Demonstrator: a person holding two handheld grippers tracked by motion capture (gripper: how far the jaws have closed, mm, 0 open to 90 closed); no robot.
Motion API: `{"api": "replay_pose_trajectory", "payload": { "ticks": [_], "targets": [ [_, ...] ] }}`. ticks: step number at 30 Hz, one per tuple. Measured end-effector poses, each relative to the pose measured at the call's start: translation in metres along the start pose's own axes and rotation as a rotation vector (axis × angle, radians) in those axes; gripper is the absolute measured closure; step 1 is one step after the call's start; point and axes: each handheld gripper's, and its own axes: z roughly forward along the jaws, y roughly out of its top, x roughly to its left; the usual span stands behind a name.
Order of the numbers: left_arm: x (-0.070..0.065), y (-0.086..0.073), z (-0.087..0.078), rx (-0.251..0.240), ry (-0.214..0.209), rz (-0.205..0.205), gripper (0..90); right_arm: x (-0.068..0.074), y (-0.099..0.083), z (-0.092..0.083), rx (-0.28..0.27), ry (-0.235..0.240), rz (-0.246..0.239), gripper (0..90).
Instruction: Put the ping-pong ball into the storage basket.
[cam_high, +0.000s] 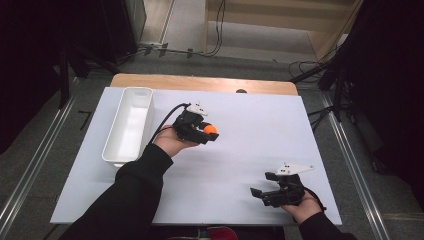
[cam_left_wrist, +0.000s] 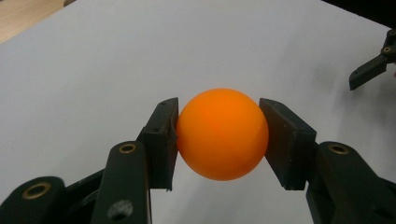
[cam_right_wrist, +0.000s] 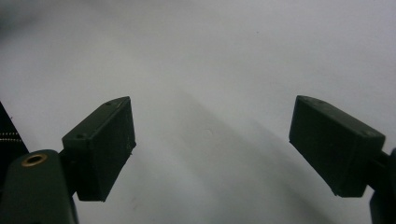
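High view: left hand-held gripper (cam_high: 209, 135) over mid tabletop (cam_high: 250, 130), jaws closed on orange ball (cam_high: 210, 129); ball lifted clear of surface as far as can be judged, w/ gripper pointing right, away from white bin (cam_high: 129, 125). Bin long, narrow, open-topped, apparently empty, standing on tabletop just left of the left hand (cam_high: 170, 142). Right hand-held gripper (cam_high: 260, 192) near front right corner, well apart from ball, jaws spread wide, nothing between them. Left gripper view: ball (cam_left_wrist: 222, 134) pinched at its widest part between both pads (cam_left_wrist: 161, 140), contact on opposite sides, approx. centred; tabletop white and bare beyond, tip of the other gripper (cam_left_wrist: 371, 70) at upper right. Right gripper view: both pads (cam_right_wrist: 100, 147) far apart, bare white surface between, no load. Step in hand, by judgement: ball grasped and carried, transport phase; bin the likely destination, being the sole container nearby. Next move, by judgement: swing of left hand leftward so that jaws come over bin opening, then lowering inside the walls before release, since a light round ball probably bounces or rolls if dropped from height. Grip to be kept steady during the swing; smooth sphere held at two small contact patches only, hence some risk of slipping out. Right gripper idle, no role needed unless bin wants steadying.
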Motion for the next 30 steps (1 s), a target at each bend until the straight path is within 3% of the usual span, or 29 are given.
{"api": "replay_pose_trajectory", "payload": {
  "ticks": [30],
  "targets": [
    [0.017,-0.002,-0.023,0.02,0.027,-0.024,50.0,0.0,0.0,0.0,-0.001,-0.001,0.003,13.1]
  ]
}}
